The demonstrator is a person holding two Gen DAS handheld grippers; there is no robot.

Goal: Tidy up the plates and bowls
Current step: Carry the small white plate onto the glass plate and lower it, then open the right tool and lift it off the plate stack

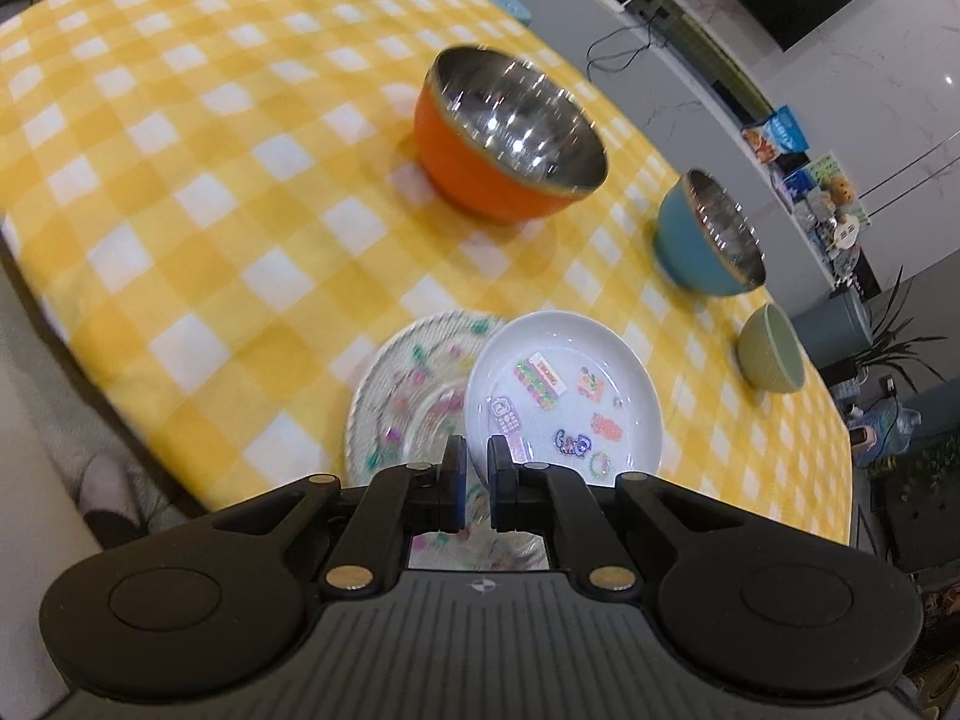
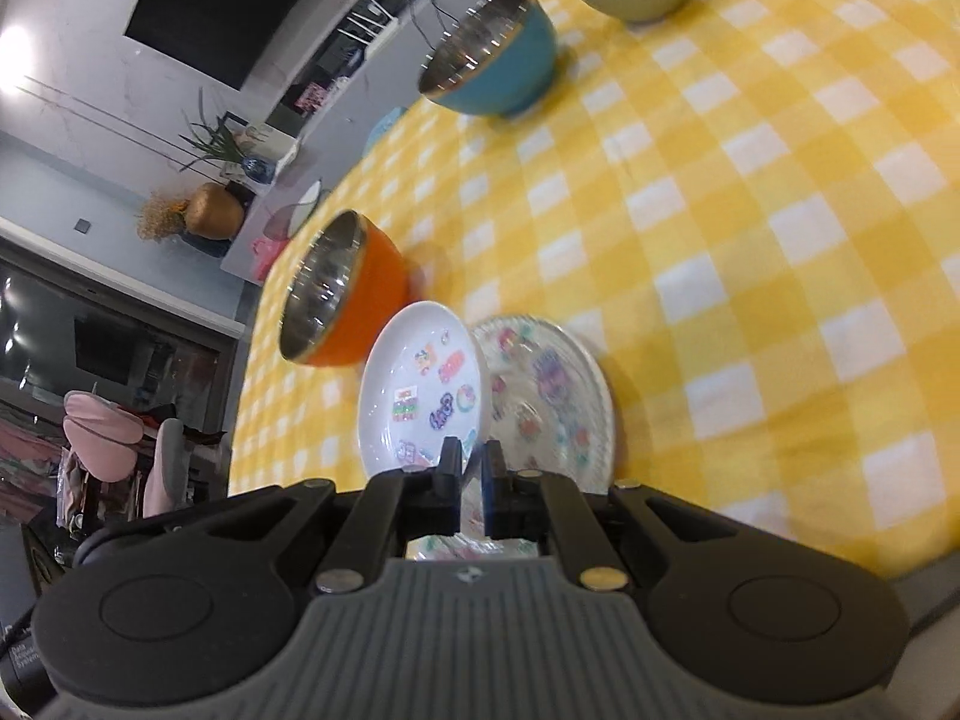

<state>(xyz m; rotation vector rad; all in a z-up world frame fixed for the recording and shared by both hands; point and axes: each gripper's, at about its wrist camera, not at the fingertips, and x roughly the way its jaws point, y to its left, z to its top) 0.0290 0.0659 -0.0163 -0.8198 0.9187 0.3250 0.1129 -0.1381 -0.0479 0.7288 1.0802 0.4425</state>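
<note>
Round white plate (image 1: 564, 384) in left claw (image 1: 477, 450)

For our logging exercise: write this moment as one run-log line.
left gripper: shut on white sticker plate | right gripper: shut on white sticker plate | orange bowl, blue bowl, green bowl: apart on checked tablecloth
</note>
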